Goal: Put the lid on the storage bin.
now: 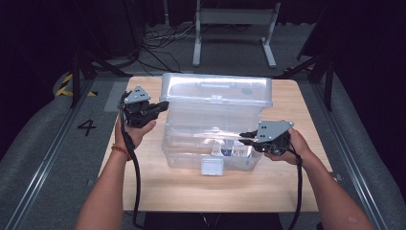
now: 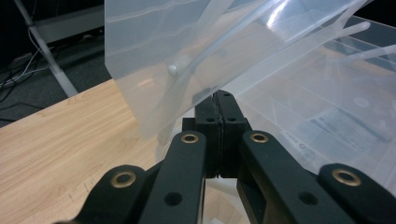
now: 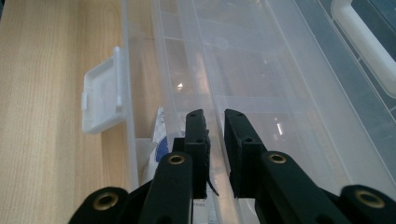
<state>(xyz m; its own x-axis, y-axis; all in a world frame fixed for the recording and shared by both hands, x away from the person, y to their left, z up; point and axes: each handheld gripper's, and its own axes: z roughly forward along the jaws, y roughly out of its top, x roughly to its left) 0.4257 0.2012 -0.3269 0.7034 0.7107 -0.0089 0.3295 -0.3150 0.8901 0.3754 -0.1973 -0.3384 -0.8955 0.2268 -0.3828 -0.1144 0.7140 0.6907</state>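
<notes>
A clear plastic storage box (image 1: 184,158) stands mid-table with its clear lid (image 1: 249,91) tilted up. My left gripper (image 1: 164,105) reaches to the lid's left edge. In the left gripper view its jaws (image 2: 218,97) are pressed tight together, their tips pinching the lid's side flange (image 2: 187,105). My right gripper (image 1: 244,137) is at the box's front right. There its jaws (image 3: 215,121) straddle a clear rim (image 3: 198,60) of the box and close on it. A white latch (image 3: 100,98) hangs on the front wall.
Small white and blue packets (image 1: 232,151) lie inside the box. The lid's white handle (image 3: 364,37) shows at the right of the right gripper view. The wooden table (image 1: 191,191) has bare room in front. A metal stand (image 1: 234,19) and cables lie on the floor beyond.
</notes>
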